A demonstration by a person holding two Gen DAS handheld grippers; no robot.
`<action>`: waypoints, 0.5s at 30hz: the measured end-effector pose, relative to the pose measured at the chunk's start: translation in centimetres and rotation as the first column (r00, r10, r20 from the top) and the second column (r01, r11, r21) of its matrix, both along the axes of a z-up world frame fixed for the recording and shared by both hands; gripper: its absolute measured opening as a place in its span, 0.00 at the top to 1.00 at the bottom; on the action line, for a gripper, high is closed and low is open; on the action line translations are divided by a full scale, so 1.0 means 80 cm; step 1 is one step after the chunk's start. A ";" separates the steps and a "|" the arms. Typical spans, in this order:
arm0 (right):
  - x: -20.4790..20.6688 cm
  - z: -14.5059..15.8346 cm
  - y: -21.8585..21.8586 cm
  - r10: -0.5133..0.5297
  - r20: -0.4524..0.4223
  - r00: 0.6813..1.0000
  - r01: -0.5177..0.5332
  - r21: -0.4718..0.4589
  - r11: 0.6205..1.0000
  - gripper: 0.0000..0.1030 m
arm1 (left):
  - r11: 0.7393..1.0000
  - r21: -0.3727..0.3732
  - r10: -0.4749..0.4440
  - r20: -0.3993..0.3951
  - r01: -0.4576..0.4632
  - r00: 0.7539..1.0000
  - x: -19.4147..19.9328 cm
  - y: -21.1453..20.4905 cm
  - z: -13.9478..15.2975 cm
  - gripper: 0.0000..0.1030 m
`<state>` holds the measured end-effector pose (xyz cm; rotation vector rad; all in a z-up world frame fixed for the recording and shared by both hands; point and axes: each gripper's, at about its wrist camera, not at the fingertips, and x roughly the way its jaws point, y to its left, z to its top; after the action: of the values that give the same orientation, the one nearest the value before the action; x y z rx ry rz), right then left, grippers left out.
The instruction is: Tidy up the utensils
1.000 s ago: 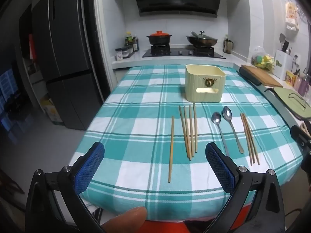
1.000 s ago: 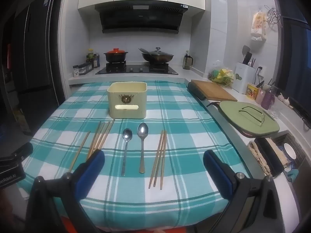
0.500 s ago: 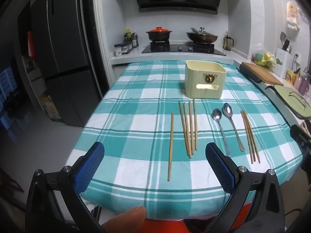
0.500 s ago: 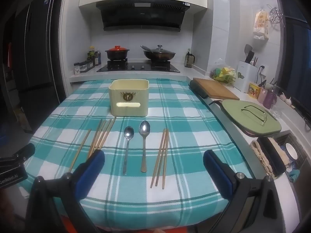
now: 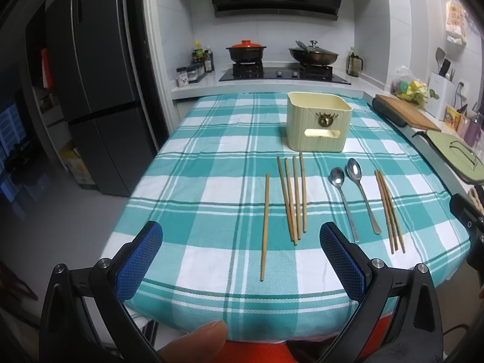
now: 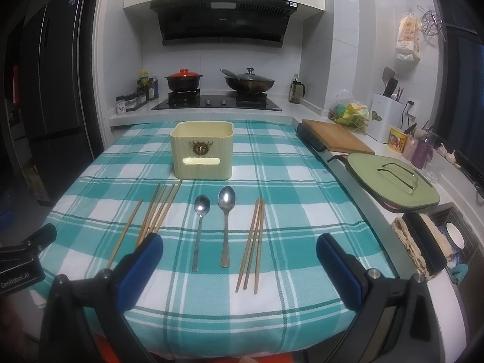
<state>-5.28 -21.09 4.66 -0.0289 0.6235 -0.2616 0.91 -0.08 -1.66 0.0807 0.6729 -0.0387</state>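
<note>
A cream utensil holder (image 5: 319,127) stands upright on a counter (image 5: 211,193) draped in a teal-and-white checked cloth, with cutlery laid out in a row on the near side of it. Directly in front of the holder's left corner lie four wooden chopsticks (image 5: 292,196) in a close bundle, their far tips just short of its base; a single chopstick (image 5: 265,227) lies apart to the left of that bundle. In front of the holder's right side two steel spoons (image 5: 352,193) rest side by side, bowls pointing toward it, and further right three more chopsticks (image 5: 388,210) lie together. The left tongs (image 5: 241,257) hover over the near edge of the counter, spread wide and gripping nothing, the single chopstick and the bundle framed between the blue pads. The right tongs (image 6: 239,267) hover likewise, fully parted and empty, with the spoons (image 6: 214,224) and the three chopsticks (image 6: 253,242) between the pads and the holder (image 6: 202,149) straight ahead. Behind the holder, a red-lidded pot (image 6: 183,80) and a lidded wok (image 6: 249,81) sit on a stove, while to its right a wooden cutting board (image 6: 335,137) and a green lid (image 6: 391,181) occupy the side worktop.
</note>
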 end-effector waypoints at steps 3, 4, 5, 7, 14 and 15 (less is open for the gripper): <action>0.001 -0.002 0.000 0.002 -0.003 1.000 -0.002 0.000 1.000 0.00 | 1.000 -0.001 -0.002 0.000 0.002 1.000 0.000 -0.002 -0.002 0.00; 0.001 -0.001 0.000 0.002 -0.003 1.000 -0.002 0.000 1.000 0.00 | 1.000 -0.001 -0.002 0.000 0.002 1.000 0.000 -0.002 -0.002 0.00; 0.001 -0.001 0.000 0.001 -0.002 1.000 -0.001 0.000 1.000 0.00 | 1.000 0.000 0.000 -0.001 0.000 1.000 0.000 0.000 0.000 0.00; 0.001 -0.001 0.000 0.000 -0.001 1.000 0.000 0.000 1.000 0.00 | 1.000 0.000 -0.002 -0.001 0.002 1.000 0.000 -0.001 -0.001 0.00; 0.002 0.000 -0.001 0.002 -0.001 1.000 -0.002 0.001 1.000 0.00 | 1.000 0.000 0.001 -0.002 -0.001 1.000 0.000 0.000 0.000 0.00; 0.002 -0.001 -0.001 0.002 -0.002 1.000 -0.002 0.001 1.000 0.00 | 1.000 0.000 0.001 -0.002 -0.001 1.000 0.000 0.000 0.000 0.00</action>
<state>-5.13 -21.17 4.57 -0.0291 0.6258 -0.2597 0.91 -0.11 -1.63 0.0803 0.6746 -0.0377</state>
